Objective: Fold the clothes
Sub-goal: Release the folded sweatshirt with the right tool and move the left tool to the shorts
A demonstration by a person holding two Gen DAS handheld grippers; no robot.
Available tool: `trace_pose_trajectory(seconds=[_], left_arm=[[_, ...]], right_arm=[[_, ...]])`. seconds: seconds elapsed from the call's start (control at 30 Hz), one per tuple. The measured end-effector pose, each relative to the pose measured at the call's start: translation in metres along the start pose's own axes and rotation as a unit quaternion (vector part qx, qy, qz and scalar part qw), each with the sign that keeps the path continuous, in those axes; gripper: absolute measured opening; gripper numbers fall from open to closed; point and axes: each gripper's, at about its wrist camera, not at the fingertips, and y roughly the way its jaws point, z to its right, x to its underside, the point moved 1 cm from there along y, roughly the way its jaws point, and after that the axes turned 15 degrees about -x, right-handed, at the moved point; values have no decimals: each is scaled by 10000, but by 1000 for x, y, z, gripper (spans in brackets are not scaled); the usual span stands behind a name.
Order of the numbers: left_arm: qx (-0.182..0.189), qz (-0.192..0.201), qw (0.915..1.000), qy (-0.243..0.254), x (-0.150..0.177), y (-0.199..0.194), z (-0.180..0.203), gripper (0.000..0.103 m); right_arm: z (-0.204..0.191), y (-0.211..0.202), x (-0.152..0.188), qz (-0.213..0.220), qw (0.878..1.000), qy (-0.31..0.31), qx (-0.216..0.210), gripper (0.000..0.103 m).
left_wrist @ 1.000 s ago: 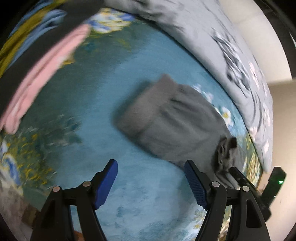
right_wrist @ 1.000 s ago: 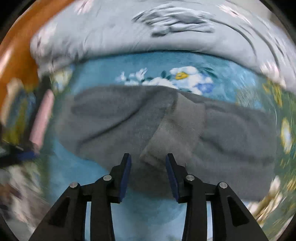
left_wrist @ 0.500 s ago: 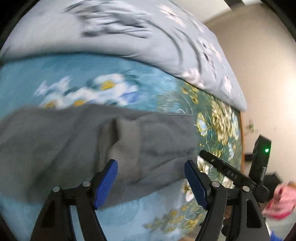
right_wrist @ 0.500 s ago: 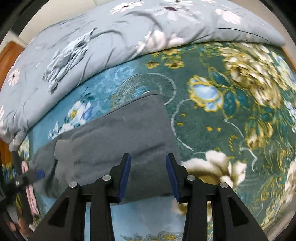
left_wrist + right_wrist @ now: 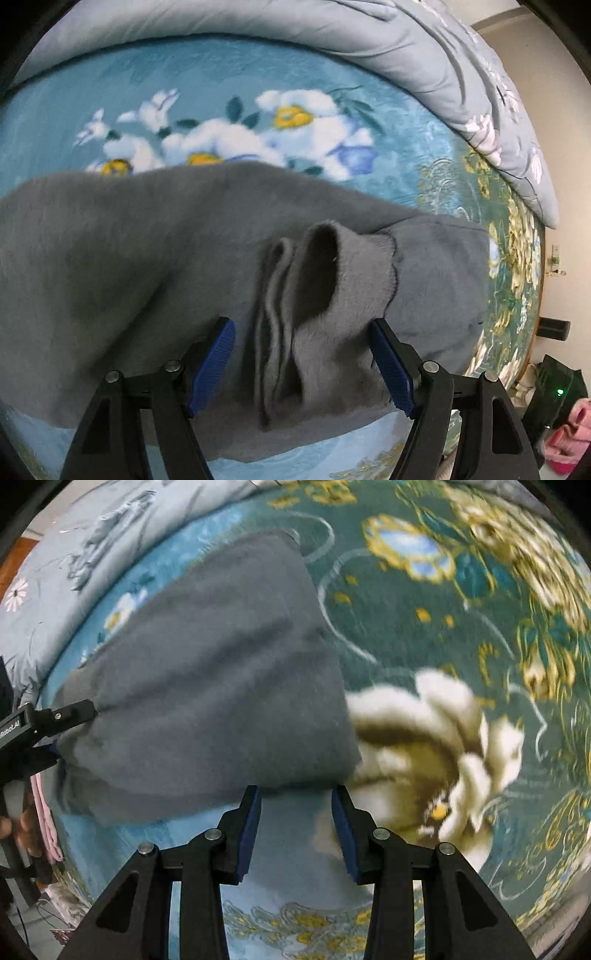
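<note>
A grey fleece garment point(image 5: 155, 266) lies spread on a blue floral blanket point(image 5: 221, 92). In the left wrist view its bunched cuff point(image 5: 321, 280), with a dark opening and several folds, sits between the wide-open fingers of my left gripper point(image 5: 301, 365), and the pads do not press it. In the right wrist view the same garment point(image 5: 221, 672) ends just above my right gripper point(image 5: 295, 830). That gripper stands partly open over bare blanket point(image 5: 295, 886) at the garment's near right corner. The left gripper's finger point(image 5: 62, 714) shows at the garment's left end.
A grey-blue flowered duvet point(image 5: 406, 48) is heaped along the blanket's far side. Pink cloth point(image 5: 569, 432) lies beyond the bed's right edge beside a black device with a green light point(image 5: 559, 391). A hand point(image 5: 14, 827) and pink fabric point(image 5: 46, 812) show at the left.
Both grippers swept sideways and came lower over the grey garment. The left now straddles the bunched cuff; the right reached the garment's right end. Neither jaw width changed.
</note>
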Motion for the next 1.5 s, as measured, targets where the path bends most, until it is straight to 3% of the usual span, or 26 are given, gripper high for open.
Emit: trace_pose_trajectory(seconds=[0.13,0.2,0.27,0.37,0.43,0.5,0.57,0.77,0.83,1.0,1.13,1.17,1.3,1.43,1.5], left_arm=[[237,364,9990,-87,10,-32,-23,78],[422,583,9965,-430,16,-51,-50,78],[532,823,9893,-1079,24,-70,-92,78],[438,1097,9636,-2398,48,-85,-173,82],[206,1121,9423,-3148,70,-82,-226,83],[275,1013,9216,-3737,90,-72,-263,83],[549,961,8963,-4294,110,-58,-297,83],[1652,935,8513,-4892,131,-16,-327,83],[1883,983,8456,-4896,133,-8,-327,83],[1982,1045,8546,-4685,128,7,-320,82],[1838,1065,8693,-4463,123,8,-320,82],[1829,1061,8695,-4463,123,6,-319,82],[1918,1080,8648,-4513,134,3,-311,82],[2167,1175,8407,-4821,140,11,-312,81],[2250,1259,8353,-4856,135,10,-315,81]], right_arm=[[3,-14,-2,138,9998,124,-59,41],[1,-22,-5,198,9997,97,-39,41],[-4,-30,-9,259,9996,68,-54,42],[-18,-40,-14,343,9994,-47,-95,46],[-31,-43,-15,381,9991,-127,-116,46],[-46,-45,-18,373,9990,-222,-142,46],[-62,-46,-17,349,9986,-372,-139,46],[-111,-40,-8,145,9953,-952,32,49],[-122,-40,-6,80,9937,-1114,105,49],[-146,-42,-1,-25,9890,-1461,247,49],[-160,-43,2,-85,9862,-1626,290,49],[-163,-43,3,-98,9856,-1661,295,49],[-174,-40,7,-147,9831,-1800,294,49],[-182,-35,9,-218,9806,-1925,305,49],[-185,-36,9,-202,9796,-1982,276,49]])
